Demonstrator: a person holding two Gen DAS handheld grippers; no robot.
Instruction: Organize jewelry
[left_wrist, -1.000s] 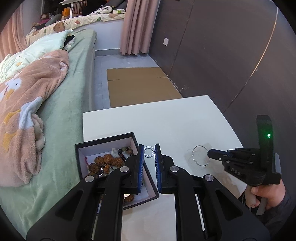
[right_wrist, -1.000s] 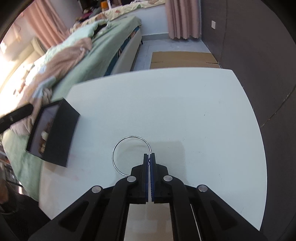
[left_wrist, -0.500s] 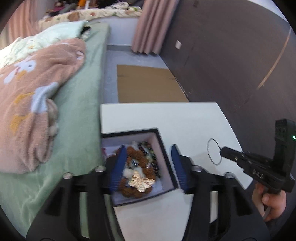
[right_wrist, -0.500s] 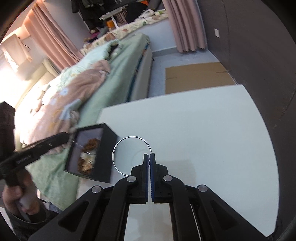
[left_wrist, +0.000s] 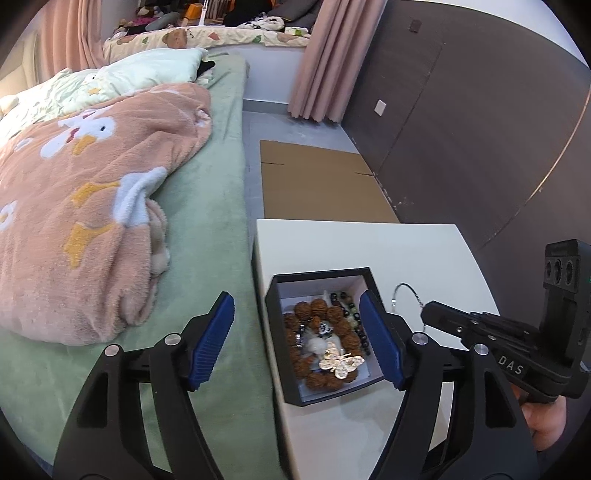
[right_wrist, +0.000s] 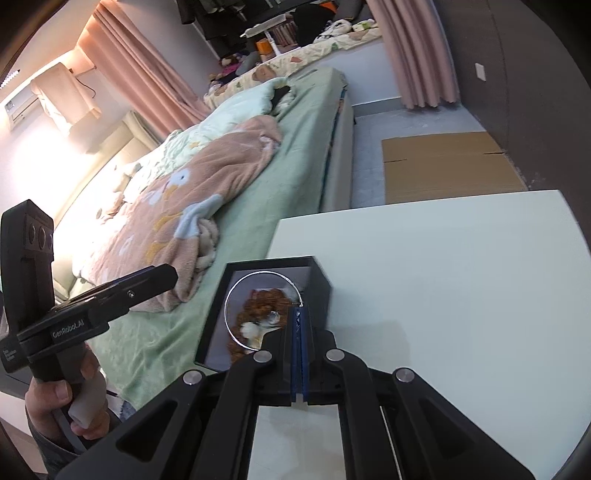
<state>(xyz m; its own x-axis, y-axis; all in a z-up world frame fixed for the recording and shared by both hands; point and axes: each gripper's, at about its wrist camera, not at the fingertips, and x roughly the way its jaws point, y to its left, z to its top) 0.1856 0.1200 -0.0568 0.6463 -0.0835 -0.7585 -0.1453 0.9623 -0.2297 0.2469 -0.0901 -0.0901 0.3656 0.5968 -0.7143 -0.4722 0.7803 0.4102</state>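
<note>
— From the left tool's camera, what's happening?

— The left gripper (left_wrist: 295, 343) is spread wide and holds nothing; its blue pads straddle the black jewelry box (left_wrist: 325, 334), which sits at the table's (left_wrist: 424, 251) left edge, next to the bed (left_wrist: 207, 258). Inside lie brown beads (left_wrist: 317, 314) and a gold butterfly piece (left_wrist: 340, 363). To the right, the right gripper (left_wrist: 424, 314) comes in level, pinching a thin silver bangle (left_wrist: 406, 290) just beside the box's right wall.

— And from the right one?

— Here the right gripper (right_wrist: 300, 321) has its pads pressed together on the silver bangle (right_wrist: 236, 295), whose loop hangs in front of the open jewelry box (right_wrist: 321, 291); I can't tell if it's over the rim. The left gripper (right_wrist: 162, 275) shows sideways at the left, out over the bed (right_wrist: 295, 140).

— So which step?

— Carrying the bangle to the box, I'd say. Next it needs to get clear over the opening, then let go so it drops on the beads.
</note>
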